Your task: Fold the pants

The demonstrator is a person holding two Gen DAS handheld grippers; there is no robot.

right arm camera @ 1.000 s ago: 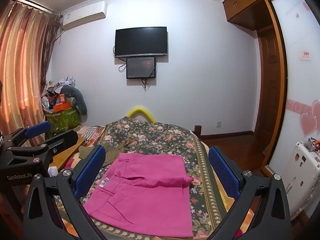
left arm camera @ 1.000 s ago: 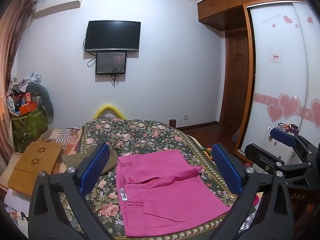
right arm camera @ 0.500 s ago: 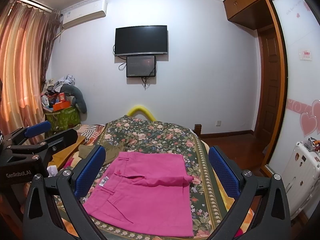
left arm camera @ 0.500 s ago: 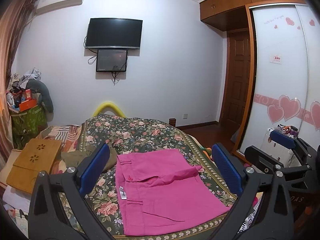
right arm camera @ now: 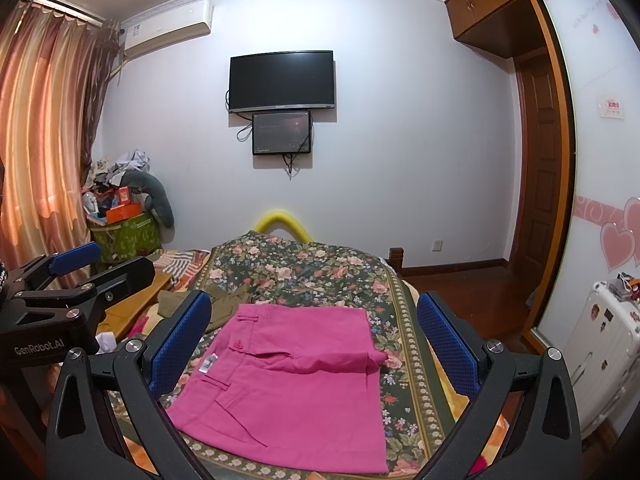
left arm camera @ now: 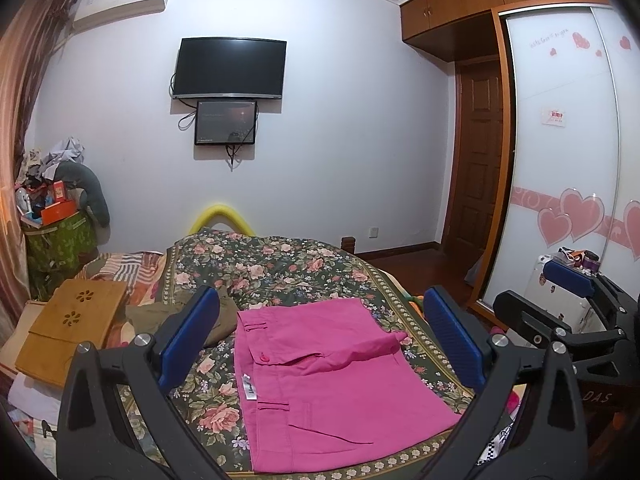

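Note:
The pink pants (left arm camera: pixel 328 384) lie folded in a flat rectangle on the floral bedspread (left arm camera: pixel 280 268), waistband and button to the left; they also show in the right wrist view (right arm camera: pixel 296 384). My left gripper (left arm camera: pixel 320 344) is open and empty, held above and in front of the pants. My right gripper (right arm camera: pixel 312 340) is open and empty, also above them. The right gripper shows at the right edge of the left wrist view (left arm camera: pixel 568 312); the left gripper shows at the left edge of the right wrist view (right arm camera: pixel 76 284).
An olive garment (left arm camera: pixel 216 316) lies crumpled left of the pants. A wooden lap board (left arm camera: pixel 76 328) sits at the bed's left. A white suitcase (right arm camera: pixel 600 344) stands right of the bed by the wardrobe (left arm camera: pixel 568 160). A cluttered green box (right arm camera: pixel 124 232) stands in the corner.
Both grippers have lifted and tilted up slightly, so the pants sit a little lower in both views. The pants have not moved.

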